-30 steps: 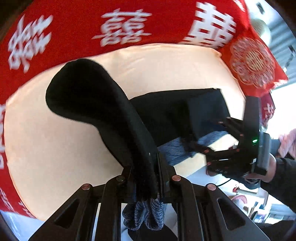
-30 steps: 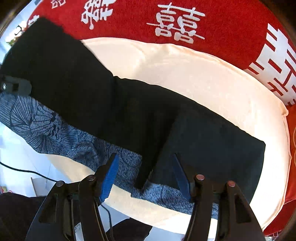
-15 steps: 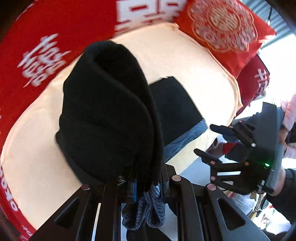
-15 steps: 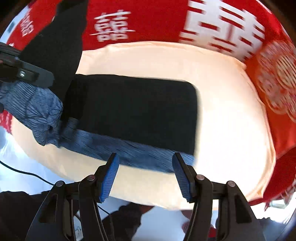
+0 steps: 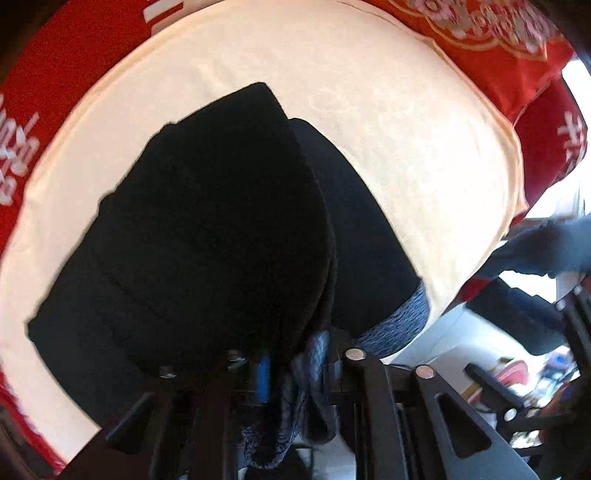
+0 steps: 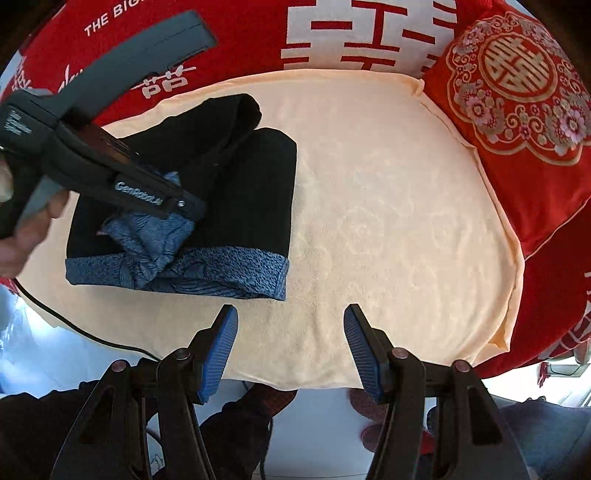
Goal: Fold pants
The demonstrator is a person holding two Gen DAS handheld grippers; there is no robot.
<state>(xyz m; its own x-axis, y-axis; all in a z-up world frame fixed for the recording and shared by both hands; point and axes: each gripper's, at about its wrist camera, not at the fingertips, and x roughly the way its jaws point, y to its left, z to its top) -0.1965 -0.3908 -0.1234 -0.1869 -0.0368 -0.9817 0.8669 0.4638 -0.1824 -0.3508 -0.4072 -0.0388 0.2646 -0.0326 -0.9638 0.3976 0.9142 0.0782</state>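
Observation:
Black pants [image 6: 258,192] with a blue-grey patterned waistband [image 6: 221,273] lie folded on the left part of a cream cushion [image 6: 388,221]. My left gripper [image 6: 184,210] points down over them, and a bunched blue-grey end of the pants sits at its tip. In the left wrist view that end [image 5: 306,354] is still pinched between the jaws of the left gripper [image 5: 295,365], which are opening. The doubled black cloth [image 5: 207,229] fills most of that view. My right gripper [image 6: 290,339] stands open over bare cushion, just right of the pants, with nothing between its blue pads [image 6: 221,343].
Red bedding with white characters [image 6: 369,33] surrounds the cushion, and a red embroidered pillow [image 6: 517,81] lies at the right. A black cable [image 6: 92,332] runs past the cushion's front edge. A person's hand [image 6: 22,229] holds the left gripper. The floor and feet show below.
The left gripper carried the pants' end across and down onto the folded part, doubling the cloth over. The right gripper slid right, off the pants, to above bare cushion.

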